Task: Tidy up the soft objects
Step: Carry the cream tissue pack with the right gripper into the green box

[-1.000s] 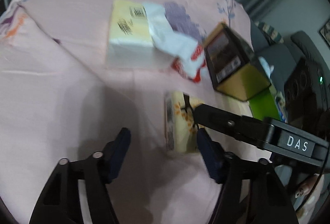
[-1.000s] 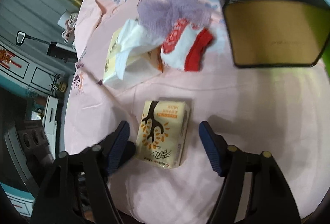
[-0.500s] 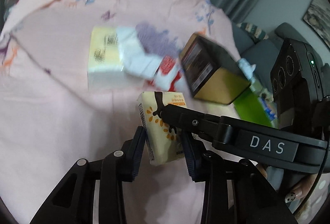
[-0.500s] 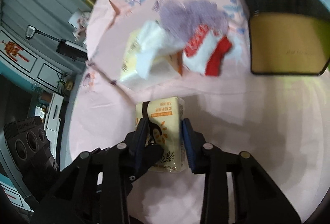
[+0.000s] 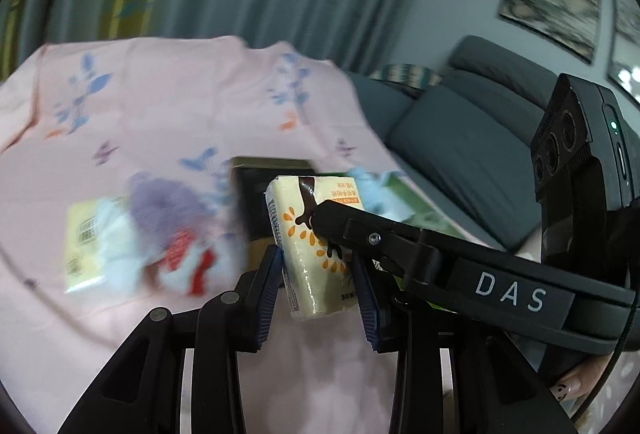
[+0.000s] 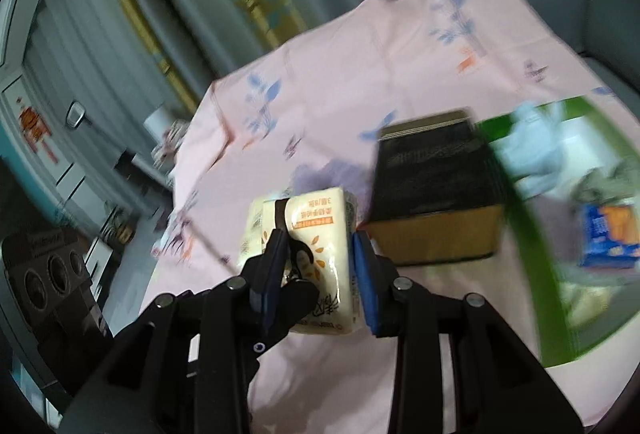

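Observation:
A small cream tissue pack [image 5: 308, 234] with an orange and brown tree print hangs above the pink cloth. My left gripper [image 5: 316, 266] is shut on its lower part, blue pads pressing both sides. My right gripper [image 6: 320, 250] is shut on the same tissue pack [image 6: 316, 218] from the other side. In the left wrist view the right gripper's black finger [image 5: 360, 234] lies across the pack's front. On the cloth behind lie a yellow tissue pack [image 5: 86, 246] with a white sheet pulled out, a purple mesh puff [image 5: 168, 202] and a red and white cloth [image 5: 188, 262], all blurred.
A black and gold box [image 6: 436, 186] lies just behind the held pack. A green bin [image 6: 532, 234] with soft items and a blue packet [image 6: 608, 234] sits to its right. The pink flowered cloth [image 5: 160, 106] covers the table; a grey sofa [image 5: 460, 138] and curtains stand beyond.
Both grippers closed on the small tissue pack, then lifted it off the cloth. Both views have tilted upward, so the curtains and sofa now show.

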